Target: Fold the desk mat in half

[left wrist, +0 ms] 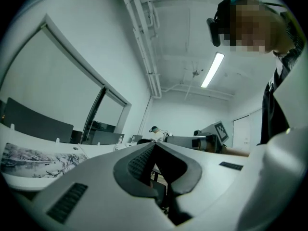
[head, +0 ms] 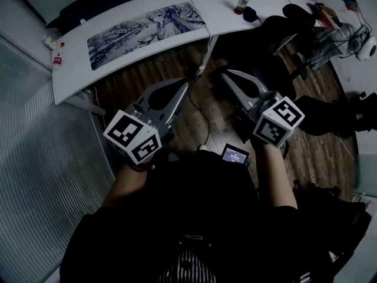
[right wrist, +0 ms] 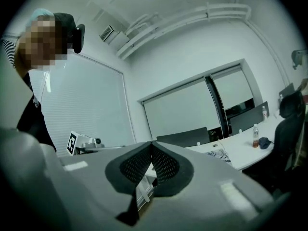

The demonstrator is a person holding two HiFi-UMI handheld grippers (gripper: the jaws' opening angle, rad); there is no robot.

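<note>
The desk mat (head: pixel 146 27), printed with a blue-and-white ink scene, lies flat on the curved white desk (head: pixel 76 75) at the top of the head view. Its edge also shows in the left gripper view as the mat (left wrist: pixel 33 160) and in the right gripper view as the mat (right wrist: pixel 219 154). Both grippers hang over the wooden floor in front of the person, well short of the desk. My left gripper (head: pixel 187 82) (left wrist: pixel 154 144) is shut with nothing in it. Just right of it, my right gripper (head: pixel 224 73) (right wrist: pixel 152 142) is shut and empty too, its tips meeting.
A drink bottle (head: pixel 241 3) and a dark object (head: pixel 251 13) stand on the desk right of the mat. A black office chair (head: pixel 283 28) sits by the desk's right part. A cable (head: pixel 203 63) hangs from the desk edge. A glass partition (head: pixel 35 158) runs along the left.
</note>
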